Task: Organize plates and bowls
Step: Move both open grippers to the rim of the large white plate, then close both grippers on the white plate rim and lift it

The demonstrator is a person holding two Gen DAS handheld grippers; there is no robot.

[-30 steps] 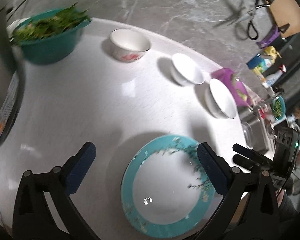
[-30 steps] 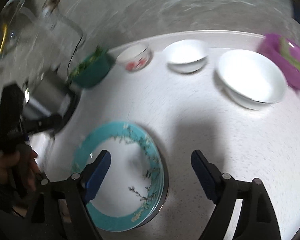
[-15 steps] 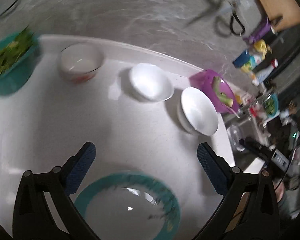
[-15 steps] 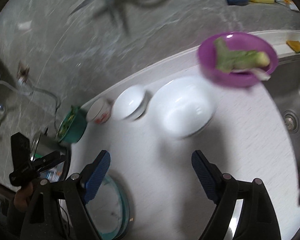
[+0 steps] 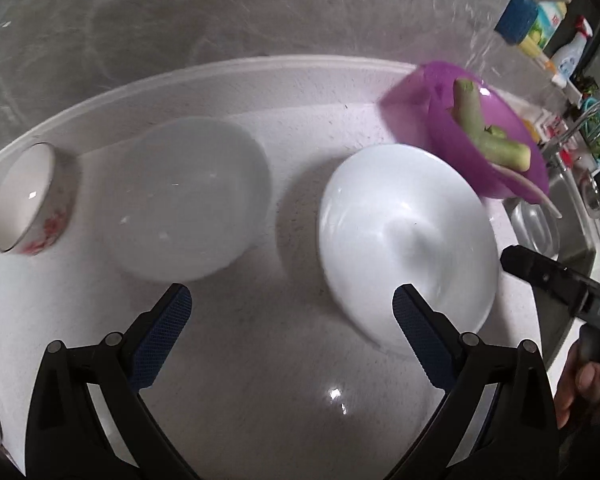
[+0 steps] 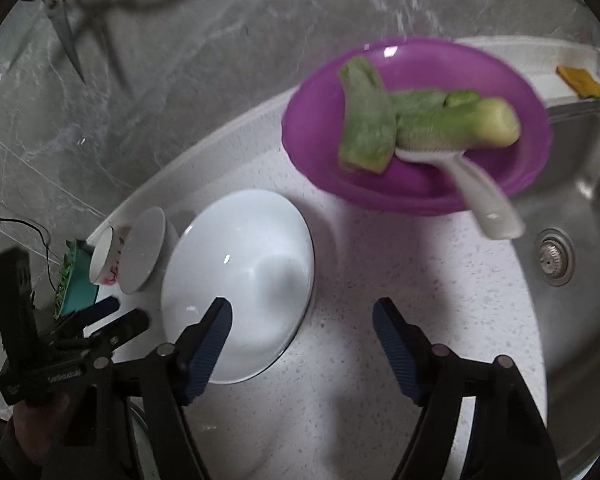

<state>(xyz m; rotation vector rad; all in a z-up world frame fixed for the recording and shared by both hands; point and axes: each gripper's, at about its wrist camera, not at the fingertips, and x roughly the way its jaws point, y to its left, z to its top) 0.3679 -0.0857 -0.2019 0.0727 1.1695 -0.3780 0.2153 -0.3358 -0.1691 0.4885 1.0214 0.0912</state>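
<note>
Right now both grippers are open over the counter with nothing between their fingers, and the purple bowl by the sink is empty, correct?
Not quite. The purple bowl is not empty: the right wrist view shows green vegetable pieces and a white spoon in it. The rest holds: the left gripper and right gripper are open with nothing between their fingers.

"DAS" letters, cut off, on right claw (image 5: 559,280) body.

kitchen: steel sink (image 6: 579,208), white counter (image 6: 339,400), bowls.
</note>
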